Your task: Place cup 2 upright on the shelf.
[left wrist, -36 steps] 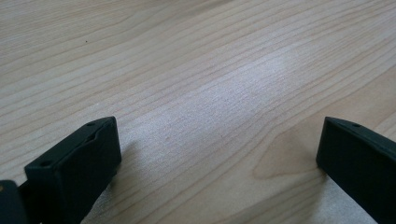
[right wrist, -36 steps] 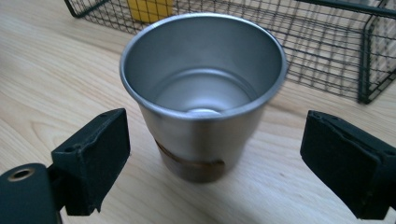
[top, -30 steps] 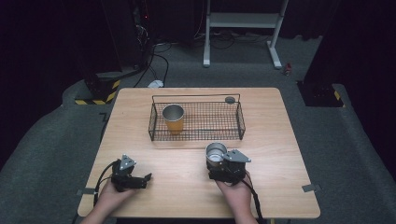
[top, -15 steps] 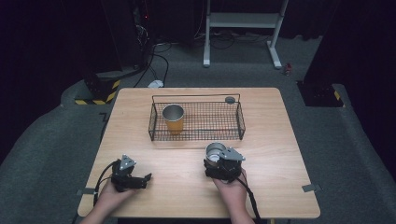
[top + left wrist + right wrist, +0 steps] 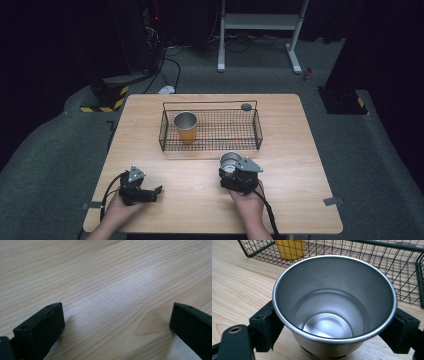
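Steel catches the light: the shiny round metal cup (image 5: pixel 334 307) stands upright on the pale wooden table (image 5: pixel 300 145), just in front of the black wire basket (image 5: pixel 257 127), right tool (image 5: pixel 234 172) clamped on its sides. Left tool (image 5: pixel 150 192) rests on the table, jaws wide, nothing between. Yellow metal-rimmed cup (image 5: pixel 186 127) stands in the basket.

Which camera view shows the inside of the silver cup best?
The right gripper view: it looks straight down into the silver cup, showing its bare bottom. The high view shows the cup small, partly behind the right gripper. The left gripper view shows bare table.
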Available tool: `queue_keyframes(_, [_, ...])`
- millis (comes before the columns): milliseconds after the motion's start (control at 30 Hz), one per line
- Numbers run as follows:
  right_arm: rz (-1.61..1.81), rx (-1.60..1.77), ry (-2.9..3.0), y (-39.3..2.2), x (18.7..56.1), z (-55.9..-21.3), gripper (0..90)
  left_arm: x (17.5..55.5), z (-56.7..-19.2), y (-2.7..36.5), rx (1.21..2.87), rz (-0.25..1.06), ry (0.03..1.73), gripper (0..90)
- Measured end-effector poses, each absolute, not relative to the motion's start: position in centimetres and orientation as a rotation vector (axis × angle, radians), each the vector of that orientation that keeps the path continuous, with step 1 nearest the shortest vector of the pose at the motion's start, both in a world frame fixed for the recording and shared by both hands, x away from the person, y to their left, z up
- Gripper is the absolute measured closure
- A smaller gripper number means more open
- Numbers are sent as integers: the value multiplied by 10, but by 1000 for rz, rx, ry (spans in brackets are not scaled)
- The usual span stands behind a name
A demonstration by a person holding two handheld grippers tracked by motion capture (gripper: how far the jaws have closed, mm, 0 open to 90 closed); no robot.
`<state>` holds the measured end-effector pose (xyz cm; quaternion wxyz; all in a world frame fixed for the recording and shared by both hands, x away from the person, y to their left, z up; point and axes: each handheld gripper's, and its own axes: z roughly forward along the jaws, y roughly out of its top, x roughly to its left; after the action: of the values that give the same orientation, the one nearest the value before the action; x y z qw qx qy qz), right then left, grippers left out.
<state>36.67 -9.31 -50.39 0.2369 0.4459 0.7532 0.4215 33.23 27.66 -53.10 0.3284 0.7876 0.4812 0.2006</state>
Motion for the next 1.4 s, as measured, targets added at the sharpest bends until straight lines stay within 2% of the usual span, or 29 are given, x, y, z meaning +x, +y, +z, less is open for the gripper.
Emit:
queue_keyframes(967, [1158,1203,2046,-93,368,-500,184,332,-531,277,2061,525,1260,2])
queue_keyframes(1400, [1154,1185,2048,-95,367,-485,185,332,-531,277,2061,525,1260,2])
